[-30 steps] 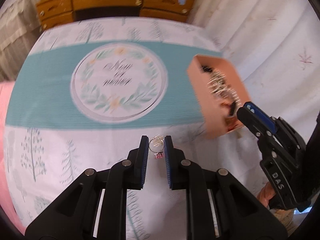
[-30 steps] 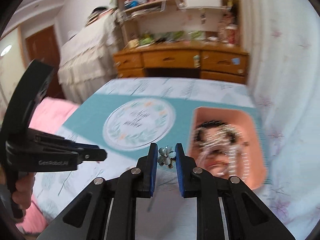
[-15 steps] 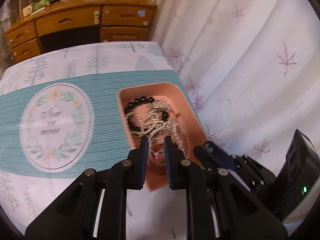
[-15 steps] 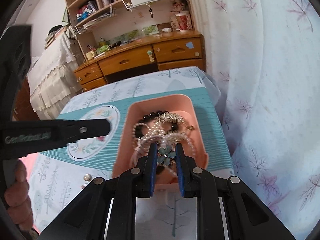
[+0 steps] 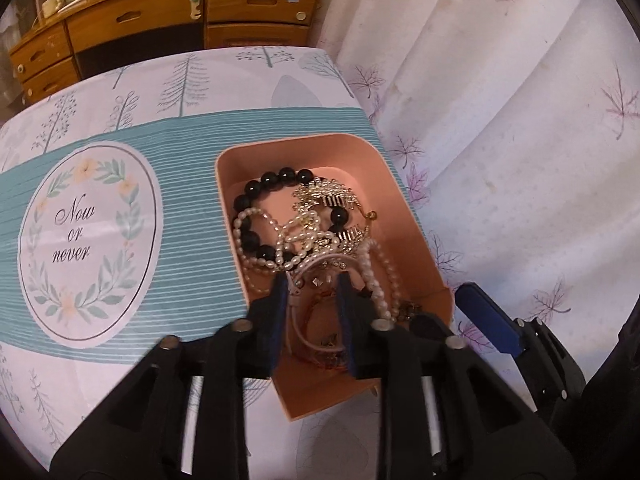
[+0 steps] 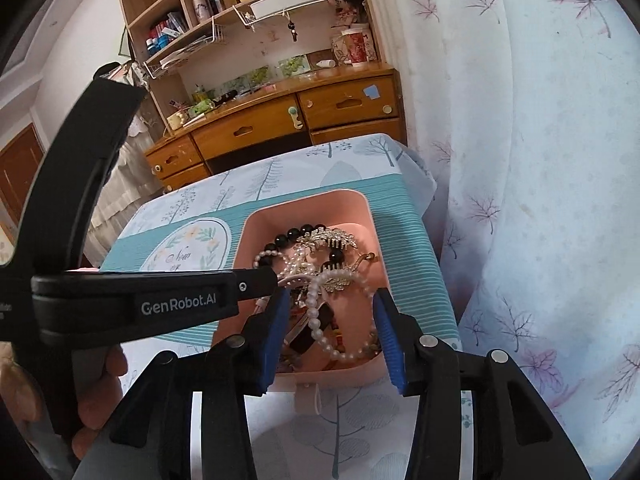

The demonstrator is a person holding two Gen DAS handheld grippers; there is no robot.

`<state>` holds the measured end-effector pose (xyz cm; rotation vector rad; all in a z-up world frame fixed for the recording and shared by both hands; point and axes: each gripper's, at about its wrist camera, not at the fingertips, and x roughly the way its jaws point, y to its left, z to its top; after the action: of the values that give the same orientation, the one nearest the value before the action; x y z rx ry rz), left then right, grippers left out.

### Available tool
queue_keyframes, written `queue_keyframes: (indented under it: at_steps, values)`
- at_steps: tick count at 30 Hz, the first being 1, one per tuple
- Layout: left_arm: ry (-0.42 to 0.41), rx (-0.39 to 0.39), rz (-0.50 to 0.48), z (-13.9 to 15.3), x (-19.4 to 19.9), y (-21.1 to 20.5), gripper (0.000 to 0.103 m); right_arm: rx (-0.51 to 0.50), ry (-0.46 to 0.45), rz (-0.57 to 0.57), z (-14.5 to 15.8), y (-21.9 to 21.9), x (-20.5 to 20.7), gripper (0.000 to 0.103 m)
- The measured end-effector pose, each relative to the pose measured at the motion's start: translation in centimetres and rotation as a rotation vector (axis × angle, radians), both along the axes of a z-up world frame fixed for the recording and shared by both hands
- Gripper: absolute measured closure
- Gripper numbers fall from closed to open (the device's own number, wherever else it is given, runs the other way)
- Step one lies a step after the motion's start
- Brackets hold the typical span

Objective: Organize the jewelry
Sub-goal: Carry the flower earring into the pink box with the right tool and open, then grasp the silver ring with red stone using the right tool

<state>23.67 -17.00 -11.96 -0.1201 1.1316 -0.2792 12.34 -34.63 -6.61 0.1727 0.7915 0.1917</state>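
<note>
- We read "GenRobot.AI" in white on the side of the left gripper [image 6: 256, 280], seen in the right wrist view.
- On the tablecloth [image 5: 192, 80], a round wreath [image 5: 90, 244] frames the words "Now or never".
- We count one pink tray [image 5: 396, 184] on the teal striped band of the cloth, near the table's edge by the curtain [image 5: 520, 140].
- All the jewelry we can see lies in that tray: one black bead bracelet [image 5: 256, 192], pearl strands [image 5: 256, 256] tangled across it (their number we cannot tell), and two silver hair combs [image 5: 326, 194].
- More small pieces lie at the tray's near end, too jumbled for us to name.
- Our left gripper [image 5: 313, 312] hangs over the tray's near end, its two fingers parted with nothing pinched between them.
- Our right gripper [image 6: 330, 340] also sits over the near end, its two blue pads [image 6: 276, 336] spread wide, a pearl loop [image 6: 340, 312] lying in the tray below the gap.
- Behind the table we see one wooden desk [image 6: 280, 120] with shelves of bottles and books; their labels are too small for us to read.
- A hand [image 6: 96, 384] grips the left tool's handle.
</note>
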Motion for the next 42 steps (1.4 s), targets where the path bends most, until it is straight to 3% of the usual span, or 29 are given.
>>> queue_keyframes:
  at_steps: [2,13,25,33,42]
  values:
    - [-0.008,-0.022,0.022,0.5,-0.4,0.7,0.063,-0.008,-0.009,0.001,0.3,0.2,-0.4,0.059]
    - [-0.098,0.026,0.078,3.7,-4.9,3.5,0.063,-0.005,-0.065,0.025,4.2,1.4,-4.1,0.059]
    - [-0.14,0.06,0.124,4.2,-11.1,7.3,0.063,-0.006,-0.069,0.06,5.6,3.5,-7.8,0.059]
    - [-0.151,0.11,0.242,3.0,-13.7,13.0,0.063,-0.035,-0.035,0.16,4.4,8.0,-9.2,0.059]
    - [-0.137,0.162,0.392,0.5,-15.2,19.6,0.063,-0.088,0.048,0.287,0.7,14.1,-9.3,0.059]
